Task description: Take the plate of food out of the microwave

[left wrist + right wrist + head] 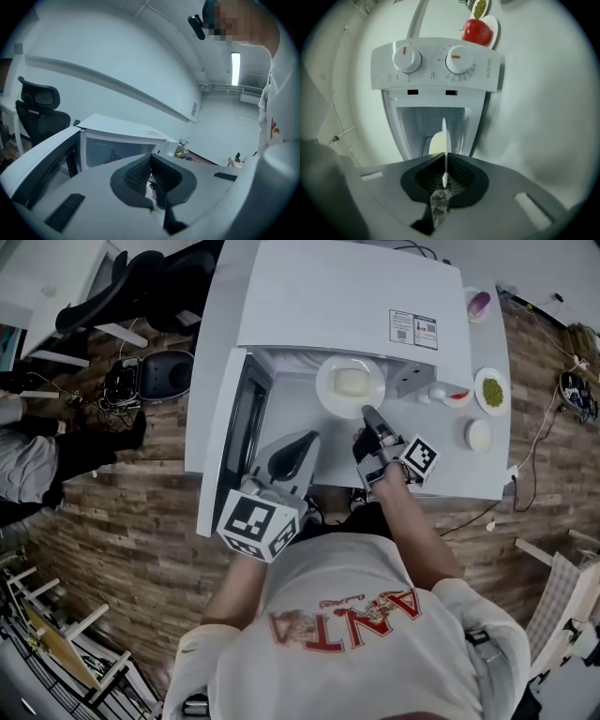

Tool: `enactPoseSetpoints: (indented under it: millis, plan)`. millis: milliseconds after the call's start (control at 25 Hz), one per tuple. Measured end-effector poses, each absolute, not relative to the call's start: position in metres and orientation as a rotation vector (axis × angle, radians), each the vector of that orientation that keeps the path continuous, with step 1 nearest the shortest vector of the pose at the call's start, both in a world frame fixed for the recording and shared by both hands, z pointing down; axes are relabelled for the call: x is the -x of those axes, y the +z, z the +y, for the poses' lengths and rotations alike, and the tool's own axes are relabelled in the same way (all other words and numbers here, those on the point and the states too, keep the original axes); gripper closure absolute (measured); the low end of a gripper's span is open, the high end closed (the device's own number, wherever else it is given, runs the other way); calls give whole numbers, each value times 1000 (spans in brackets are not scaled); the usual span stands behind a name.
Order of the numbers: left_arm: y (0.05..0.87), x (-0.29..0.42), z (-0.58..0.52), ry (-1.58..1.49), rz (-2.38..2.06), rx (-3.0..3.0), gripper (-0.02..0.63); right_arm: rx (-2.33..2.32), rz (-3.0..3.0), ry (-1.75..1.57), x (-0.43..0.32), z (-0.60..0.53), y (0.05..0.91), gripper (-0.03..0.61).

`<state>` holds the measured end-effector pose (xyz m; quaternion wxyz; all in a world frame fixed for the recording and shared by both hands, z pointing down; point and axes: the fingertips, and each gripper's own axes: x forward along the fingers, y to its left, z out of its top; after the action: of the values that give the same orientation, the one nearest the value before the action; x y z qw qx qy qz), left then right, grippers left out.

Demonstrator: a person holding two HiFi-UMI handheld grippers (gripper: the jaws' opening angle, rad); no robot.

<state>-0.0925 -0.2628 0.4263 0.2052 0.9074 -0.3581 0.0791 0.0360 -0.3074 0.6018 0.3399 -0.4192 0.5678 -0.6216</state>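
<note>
The white microwave (347,296) stands on a white table (441,474). Its door (220,427) hangs open to the left.

The plate (325,388) is at the open front of the microwave, with a pale block of food (350,382) on it. The right arm reaches out far from the body, nearly straight. The right gripper (367,414) is at the near edge of the plate. It is turned on its side, so the flat plate fits between its 2 jaws. In the right gripper view the plate (444,140) shows edge-on as a thin white line. The right gripper (444,176) is pinched tight on its rim. The food (436,143) sits on 1 side of that line, with the microwave (436,70) and its 2 knobs behind.

The left arm is bent and stays close to the body. The left gripper (305,440) hangs just left of the right one, near the door, and tips up a bit. In the left gripper view the left gripper (150,164) has its 2 jaws pressed together with nothing in them. The microwave (122,129) and its door (42,159) are beyond it.

To the right of the microwave is a dish of green bits (491,390).
</note>
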Motion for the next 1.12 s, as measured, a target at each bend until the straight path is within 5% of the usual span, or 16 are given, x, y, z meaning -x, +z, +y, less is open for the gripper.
enactPoseSetpoints:
  millis: [1120]
  plan:
    - [428,-38,-212,340,-563,-2698,604,1421,1142,-1502,-214,-143,677,558]
